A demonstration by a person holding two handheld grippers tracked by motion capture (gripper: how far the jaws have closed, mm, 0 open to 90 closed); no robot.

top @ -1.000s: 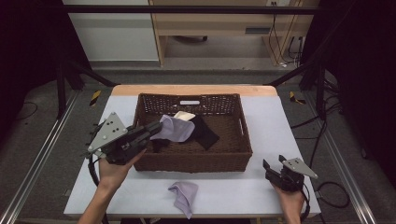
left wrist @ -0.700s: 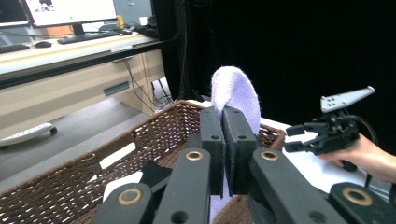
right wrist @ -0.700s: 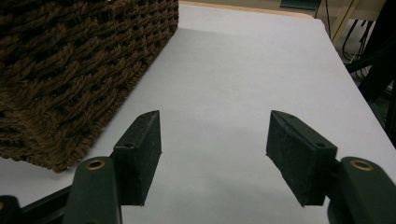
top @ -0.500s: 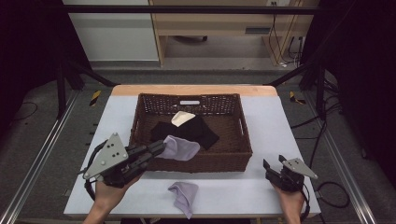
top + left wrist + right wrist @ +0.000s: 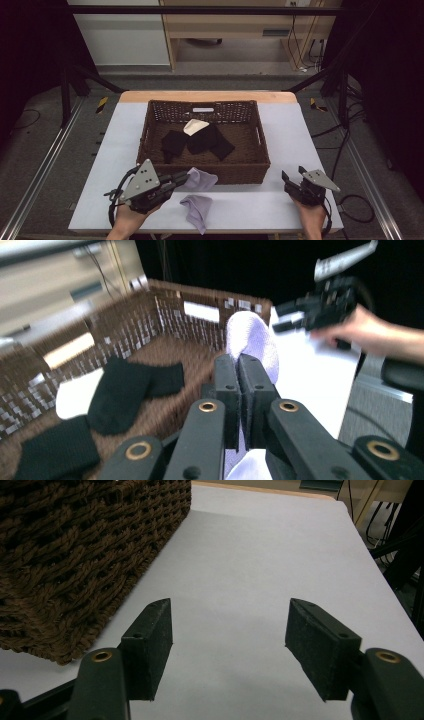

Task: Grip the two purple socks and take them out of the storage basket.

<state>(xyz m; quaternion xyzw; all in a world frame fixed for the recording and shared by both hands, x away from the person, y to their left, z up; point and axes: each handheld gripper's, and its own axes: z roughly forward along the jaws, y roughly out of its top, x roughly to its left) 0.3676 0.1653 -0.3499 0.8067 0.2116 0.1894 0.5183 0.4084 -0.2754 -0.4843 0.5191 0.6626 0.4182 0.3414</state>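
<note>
Moved: the left gripper (image 5: 186,176) has drawn back out of the basket (image 5: 150,131) toward the lower left of the frame, taking a lilac sock (image 5: 201,178) over the near wall
Left gripper: jaws pinched tight on that sock; sock at lower centre, just outside the basket
Right gripper (image 5: 291,176): jaws wide apart, empty; lower right
Table (image 5: 280,129): second lilac sock (image 5: 196,210) near the bottom edge
Basket: black socks (image 5: 200,140) inside

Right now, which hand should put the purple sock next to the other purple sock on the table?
Probably the left. The left gripper is already shut on the purple sock, just above the other purple sock. The right gripper is open, holding nothing, near the table's right edge.
</note>
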